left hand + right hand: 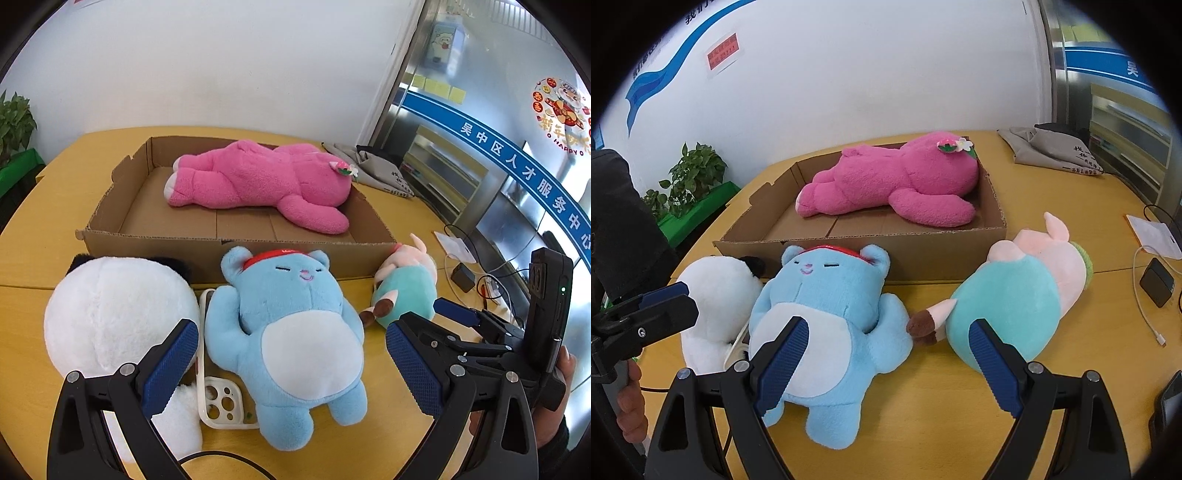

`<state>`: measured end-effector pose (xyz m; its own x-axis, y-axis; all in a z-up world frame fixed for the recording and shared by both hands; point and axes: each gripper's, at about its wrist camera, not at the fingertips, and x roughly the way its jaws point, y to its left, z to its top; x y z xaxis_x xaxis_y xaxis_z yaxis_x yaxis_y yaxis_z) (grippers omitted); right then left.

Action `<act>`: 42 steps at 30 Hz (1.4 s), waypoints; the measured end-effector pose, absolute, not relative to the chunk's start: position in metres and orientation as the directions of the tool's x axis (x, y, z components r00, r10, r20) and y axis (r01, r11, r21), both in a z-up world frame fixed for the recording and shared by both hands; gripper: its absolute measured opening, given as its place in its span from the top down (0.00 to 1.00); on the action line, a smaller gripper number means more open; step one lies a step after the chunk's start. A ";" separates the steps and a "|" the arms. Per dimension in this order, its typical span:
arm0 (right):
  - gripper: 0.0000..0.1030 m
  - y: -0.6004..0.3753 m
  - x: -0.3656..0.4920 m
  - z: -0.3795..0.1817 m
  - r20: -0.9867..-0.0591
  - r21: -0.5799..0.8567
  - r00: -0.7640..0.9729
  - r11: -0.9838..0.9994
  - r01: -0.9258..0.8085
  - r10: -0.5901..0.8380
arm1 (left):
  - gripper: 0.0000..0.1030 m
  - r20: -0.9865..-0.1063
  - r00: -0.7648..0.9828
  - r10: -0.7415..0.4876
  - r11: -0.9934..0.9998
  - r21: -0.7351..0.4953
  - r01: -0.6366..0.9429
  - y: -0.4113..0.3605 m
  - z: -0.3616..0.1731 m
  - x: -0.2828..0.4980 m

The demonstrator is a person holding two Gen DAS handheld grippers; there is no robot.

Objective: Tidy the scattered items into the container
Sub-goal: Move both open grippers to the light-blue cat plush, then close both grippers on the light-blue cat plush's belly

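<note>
Fuzzy pink plush bear (258,184) lay face-down in the shallow brown cardboard box (236,242). Light-blue plush bear with red headband (291,332) lay belly-up outside. Left gripper (291,369) and right gripper (886,365) jaws wide, holding nothing.

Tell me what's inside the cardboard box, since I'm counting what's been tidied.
Only the pink plush lies inside the cardboard box, on bare cardboard floor. The floor under the plush and just behind the near wall is hidden.

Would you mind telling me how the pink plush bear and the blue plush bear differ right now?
The pink plush bear lies inside the cardboard box; the blue plush bear lies outside it on the table. The pink one is face down, the blue one belly up. The blue one wears a red headband; the pink one has a flower. Both are soft toys lying flat.
</note>
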<state>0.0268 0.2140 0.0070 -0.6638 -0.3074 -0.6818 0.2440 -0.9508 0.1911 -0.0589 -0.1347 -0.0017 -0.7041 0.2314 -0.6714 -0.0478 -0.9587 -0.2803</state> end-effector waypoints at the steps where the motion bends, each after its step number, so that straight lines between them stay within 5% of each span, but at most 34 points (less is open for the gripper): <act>1: 0.14 0.214 0.025 0.003 -0.690 0.200 -0.652 -0.949 0.245 -0.314 | 0.00 -0.675 -0.698 0.239 -0.957 -0.285 -0.052 -0.135 -0.006 -0.061; 13: 0.16 0.214 0.014 -0.064 -0.756 0.387 -0.497 -0.904 0.184 -0.425 | 0.14 -0.741 -0.561 0.369 -0.912 -0.405 -0.065 -0.133 -0.066 -0.081; 17: 0.18 0.213 0.007 -0.080 -0.730 0.489 -0.451 -0.853 0.182 -0.514 | 0.14 -0.763 -0.550 0.339 -0.932 -0.352 -0.085 -0.122 -0.076 -0.081; 19: 0.27 0.213 0.008 -0.080 -0.710 0.514 -0.439 -0.832 0.209 -0.550 | 0.14 -0.760 -0.551 0.345 -0.932 -0.348 -0.103 -0.121 -0.075 -0.079; 21: 0.58 0.212 0.010 -0.076 -0.681 0.537 -0.429 -0.803 0.257 -0.593 | 0.19 -0.758 -0.544 0.358 -0.928 -0.354 -0.118 -0.121 -0.075 -0.076; 23: 0.73 0.207 0.016 -0.069 -0.662 0.531 -0.429 -0.788 0.311 -0.615 | 0.22 -0.761 -0.533 0.370 -0.924 -0.363 -0.124 -0.121 -0.076 -0.073; 26: 0.70 0.208 0.021 -0.066 -0.668 0.515 -0.435 -0.797 0.316 -0.604 | 0.23 -0.752 -0.519 0.407 -0.906 -0.404 -0.126 -0.124 -0.075 -0.066; 28: 0.58 0.217 0.019 -0.067 -0.673 0.541 -0.424 -0.794 0.275 -0.606 | 0.23 -0.744 -0.524 0.414 -0.899 -0.425 -0.107 -0.131 -0.075 -0.065; 29: 0.28 0.222 0.016 -0.066 -0.675 0.544 -0.427 -0.797 0.262 -0.601 | 0.23 -0.740 -0.525 0.421 -0.891 -0.447 -0.085 -0.137 -0.076 -0.067; 30: 0.10 0.227 0.012 -0.065 -0.663 0.564 -0.428 -0.786 0.254 -0.614 | 0.21 -0.734 -0.526 0.429 -0.880 -0.472 -0.059 -0.143 -0.078 -0.071; 34: 0.08 0.239 -0.006 -0.065 -0.598 0.678 -0.386 -0.700 0.222 -0.702 | 0.13 -0.701 -0.526 0.481 -0.825 -0.565 -0.002 -0.161 -0.083 -0.090; 39: 0.08 0.216 -0.026 -0.094 -0.653 0.675 -0.309 -0.716 0.177 -0.691 | 0.15 -0.712 -0.512 0.480 -0.839 -0.542 -0.032 -0.159 -0.090 -0.100; 40: 0.10 0.217 -0.027 -0.096 -0.624 0.703 -0.314 -0.690 0.176 -0.716 | 0.21 -0.702 -0.503 0.503 -0.823 -0.567 -0.031 -0.164 -0.090 -0.100; 42: 0.38 0.217 -0.026 -0.099 -0.556 0.765 -0.284 -0.615 0.192 -0.781 | 0.26 -0.702 -0.494 0.514 -0.820 -0.571 -0.042 -0.168 -0.090 -0.098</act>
<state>-0.0258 0.2169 -0.0986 -0.2845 -0.7809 -0.5561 0.1923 -0.6147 0.7649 -0.0976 -0.1681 -0.0897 -0.4939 0.5136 -0.7016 -0.0419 -0.8200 -0.5708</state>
